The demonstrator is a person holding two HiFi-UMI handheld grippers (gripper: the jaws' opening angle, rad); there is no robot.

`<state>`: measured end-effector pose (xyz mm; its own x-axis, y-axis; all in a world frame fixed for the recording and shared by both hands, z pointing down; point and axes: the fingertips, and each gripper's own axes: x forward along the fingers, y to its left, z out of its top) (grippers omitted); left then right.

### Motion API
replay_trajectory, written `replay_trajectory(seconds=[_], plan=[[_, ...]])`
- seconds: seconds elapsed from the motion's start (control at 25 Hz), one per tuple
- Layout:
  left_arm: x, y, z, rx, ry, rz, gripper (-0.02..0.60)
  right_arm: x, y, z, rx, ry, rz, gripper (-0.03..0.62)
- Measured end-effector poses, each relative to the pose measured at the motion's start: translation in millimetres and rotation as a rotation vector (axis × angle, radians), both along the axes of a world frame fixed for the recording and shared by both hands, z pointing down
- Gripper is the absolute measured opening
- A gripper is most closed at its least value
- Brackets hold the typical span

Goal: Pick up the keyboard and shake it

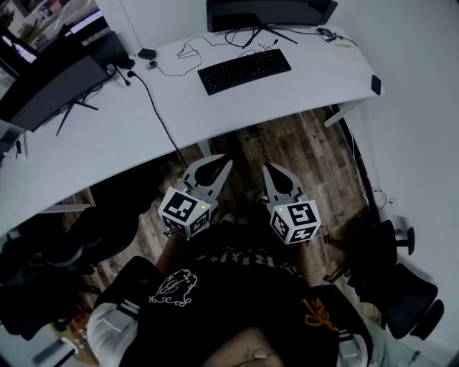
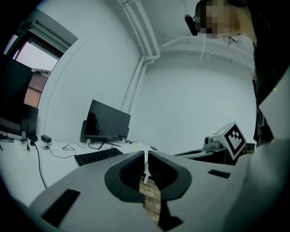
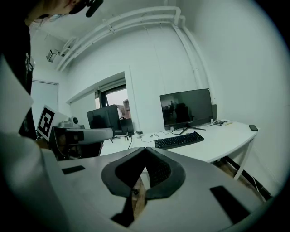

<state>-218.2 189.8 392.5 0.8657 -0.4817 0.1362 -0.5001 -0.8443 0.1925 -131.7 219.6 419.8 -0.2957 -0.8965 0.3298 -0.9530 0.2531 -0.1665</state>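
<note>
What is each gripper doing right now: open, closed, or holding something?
Left gripper: closed, empty.
Right gripper: closed, empty.

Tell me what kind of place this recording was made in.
Most likely an office or workroom: a long white desk carries a keyboard and a monitor, a second monitor stands at the left, and office chairs sit on the wood-look floor.

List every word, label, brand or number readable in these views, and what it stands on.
Nothing reads clearly.
Black rectangular keyboard: key legends too small.
White lettering on the person's black shirt: blurred, unreadable.
Black-and-white marker cubes: square patterns only, no letters.
</note>
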Motion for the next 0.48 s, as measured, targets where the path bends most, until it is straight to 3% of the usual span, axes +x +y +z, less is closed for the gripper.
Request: replay_trajectory(seconds=[0.32, 0.48], plan=[[37, -37, 11, -0.022, -0.029, -0.089, 0.026, 53, -45, 13, -0.009, -0.023, -0.048, 0.014], [72, -68, 6, -0.087, 0.066, -0.157, 0.026, 99, -77, 14, -0.006, -0.023, -0.089, 0.014]])
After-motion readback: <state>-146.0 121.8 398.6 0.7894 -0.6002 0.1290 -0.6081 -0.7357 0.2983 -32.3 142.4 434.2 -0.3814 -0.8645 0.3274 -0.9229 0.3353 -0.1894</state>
